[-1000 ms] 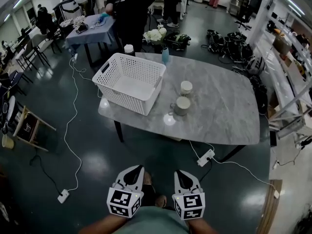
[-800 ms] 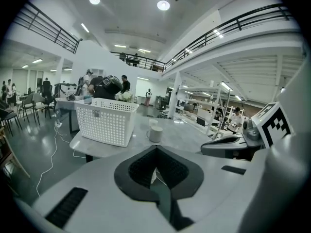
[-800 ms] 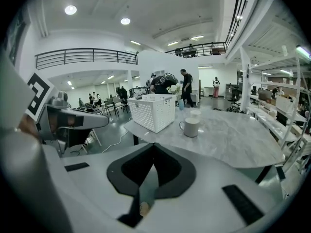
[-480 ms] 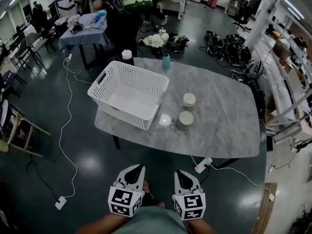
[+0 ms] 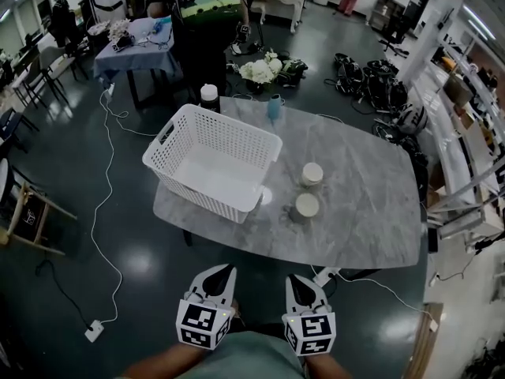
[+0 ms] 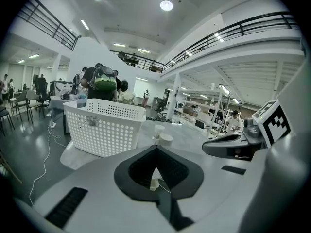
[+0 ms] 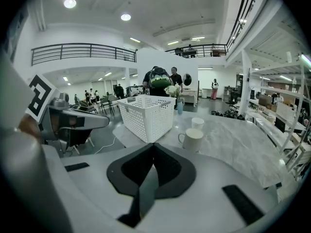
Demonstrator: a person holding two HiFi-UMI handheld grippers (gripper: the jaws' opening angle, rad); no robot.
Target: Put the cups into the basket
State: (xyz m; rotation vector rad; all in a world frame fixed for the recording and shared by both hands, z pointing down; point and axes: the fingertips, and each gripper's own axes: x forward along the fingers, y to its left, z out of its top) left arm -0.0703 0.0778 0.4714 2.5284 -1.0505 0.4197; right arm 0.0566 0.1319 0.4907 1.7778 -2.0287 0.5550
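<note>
A white perforated basket stands empty on the left half of a grey marble table. To its right stand two pale cups: one with a handle nearer me and one just behind it. Both grippers hang low in front of my body, short of the table's near edge. My left gripper is shut and empty, and so is my right gripper. In the left gripper view the basket and the cups lie ahead. The right gripper view shows the handled cup ahead right of the basket.
A white bottle and a blue bottle stand at the table's far edge, with flowers and a person with a backpack behind. A power strip and cables lie on the floor. Shelving lines the right side.
The table and basket have slid slightly lower and right in the head view as I draw nearer. The person behind the table has shifted. Both grippers stay shut in the same spot.
</note>
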